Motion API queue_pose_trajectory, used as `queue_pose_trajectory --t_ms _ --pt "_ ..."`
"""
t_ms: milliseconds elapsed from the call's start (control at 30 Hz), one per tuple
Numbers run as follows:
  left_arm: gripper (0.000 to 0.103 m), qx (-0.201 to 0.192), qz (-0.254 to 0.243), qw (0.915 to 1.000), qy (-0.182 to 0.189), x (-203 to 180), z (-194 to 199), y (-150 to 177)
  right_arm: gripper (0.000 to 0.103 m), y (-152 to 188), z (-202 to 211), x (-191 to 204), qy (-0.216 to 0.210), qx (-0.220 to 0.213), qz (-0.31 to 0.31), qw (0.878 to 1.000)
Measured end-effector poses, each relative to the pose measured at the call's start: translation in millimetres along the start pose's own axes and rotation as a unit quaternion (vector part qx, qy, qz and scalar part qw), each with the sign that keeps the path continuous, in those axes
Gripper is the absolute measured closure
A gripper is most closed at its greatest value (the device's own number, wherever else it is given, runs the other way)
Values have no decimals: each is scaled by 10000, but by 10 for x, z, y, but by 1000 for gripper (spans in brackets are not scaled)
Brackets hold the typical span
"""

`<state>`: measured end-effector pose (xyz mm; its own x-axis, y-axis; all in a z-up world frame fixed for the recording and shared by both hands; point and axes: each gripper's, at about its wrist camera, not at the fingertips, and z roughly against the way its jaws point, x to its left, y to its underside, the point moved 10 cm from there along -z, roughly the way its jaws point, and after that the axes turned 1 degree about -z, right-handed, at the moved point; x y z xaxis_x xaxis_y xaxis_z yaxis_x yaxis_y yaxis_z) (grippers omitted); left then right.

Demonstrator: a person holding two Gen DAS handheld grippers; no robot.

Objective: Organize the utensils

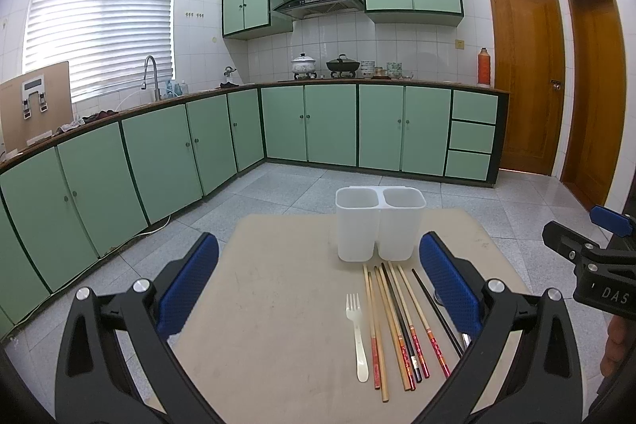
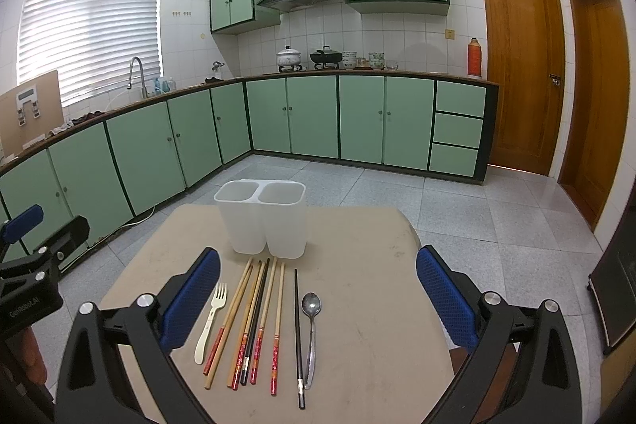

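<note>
Nothing is sorted yet: the fork (image 2: 210, 320), chopsticks (image 2: 254, 324) and spoon (image 2: 310, 324) lie on the desk (image 2: 377, 304) before the empty two-cup holder (image 2: 264, 219); left hand-held gripper (image 1: 318, 287) and right hand-held gripper (image 2: 318, 291) are spread wide, grasping nothing.

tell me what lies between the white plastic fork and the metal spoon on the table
A row of chopsticks: bamboo ones with red patterned ends and black ones lie side by side between the white plastic fork and the metal spoon, clearest in the right wrist view.
</note>
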<state>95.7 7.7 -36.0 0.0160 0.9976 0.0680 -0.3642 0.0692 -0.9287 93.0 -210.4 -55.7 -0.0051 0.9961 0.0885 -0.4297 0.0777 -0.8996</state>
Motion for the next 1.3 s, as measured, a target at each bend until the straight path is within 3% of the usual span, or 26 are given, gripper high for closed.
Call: queue_pose_trajectory --t_ms 867,1300 --pt "5 24 5 10000 -18 19 -32 12 6 64 -61 -66 1 16 -4 10000" --pt "5 318 -3 9995 -72 50 -286 66 6 152 -307 -213 66 189 75 9998"
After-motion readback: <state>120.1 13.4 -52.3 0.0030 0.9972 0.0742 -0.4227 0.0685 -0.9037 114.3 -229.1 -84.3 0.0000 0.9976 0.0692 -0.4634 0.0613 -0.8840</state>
